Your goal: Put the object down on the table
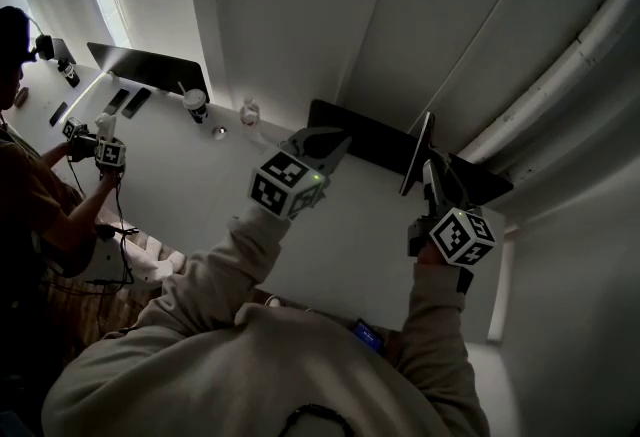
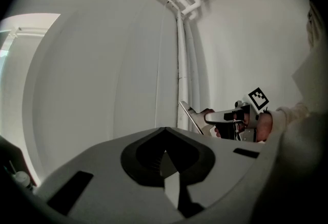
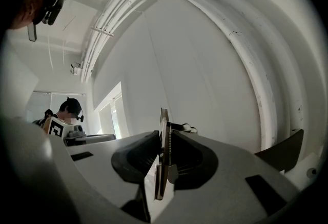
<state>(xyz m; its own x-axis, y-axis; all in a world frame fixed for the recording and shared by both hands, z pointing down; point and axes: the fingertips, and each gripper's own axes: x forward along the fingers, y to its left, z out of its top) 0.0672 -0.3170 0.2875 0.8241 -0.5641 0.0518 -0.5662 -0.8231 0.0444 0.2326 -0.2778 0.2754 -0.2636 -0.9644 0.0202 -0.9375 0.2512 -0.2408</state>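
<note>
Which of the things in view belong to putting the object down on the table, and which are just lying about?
Part of the job: thin flat object, clamped in the right tongs; white table, where it goes.
Just lying about: paper cup, small clear bottle, two dark flat slabs.

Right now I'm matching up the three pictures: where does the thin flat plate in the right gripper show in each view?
Head view: the plate stands on edge right of centre, gripped by the right gripper.
Left gripper view: right of centre, a slanted pale strip.
Right gripper view: edge-on between the jaws, low centre.
Shared landmark: the white wall pipes.
</note>
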